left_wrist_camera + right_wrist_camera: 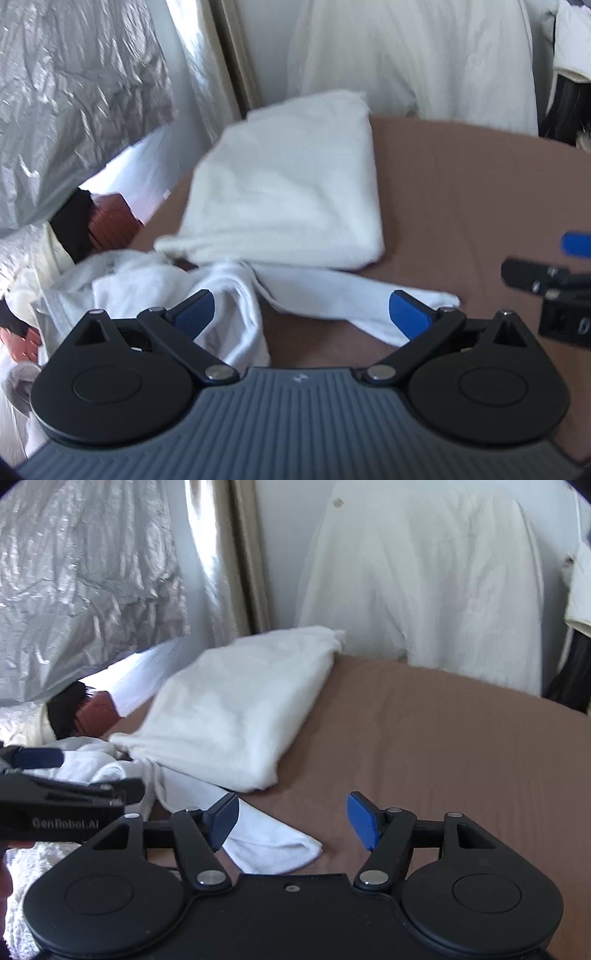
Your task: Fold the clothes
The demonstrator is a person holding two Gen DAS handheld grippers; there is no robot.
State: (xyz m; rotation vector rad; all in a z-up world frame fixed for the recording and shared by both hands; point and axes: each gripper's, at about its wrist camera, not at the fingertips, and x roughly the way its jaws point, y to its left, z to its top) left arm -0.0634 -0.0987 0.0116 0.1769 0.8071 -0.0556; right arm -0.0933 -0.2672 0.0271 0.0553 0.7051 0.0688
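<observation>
Overhead, both tools stood spread and empty above loose white cloth.
Left tool (301,314) and right tool (293,821) hovered near a soft, light, limp garment (354,302) lying just beside the folded stack (291,192) on the bed (443,746); its free end looked best to pinch.

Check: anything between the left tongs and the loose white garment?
Nothing visible. The left tongs are open, and the loose white garment lies on the brown surface right in front of them, partly between the fingers. The folded white cloth sits behind it, out of the path.
</observation>
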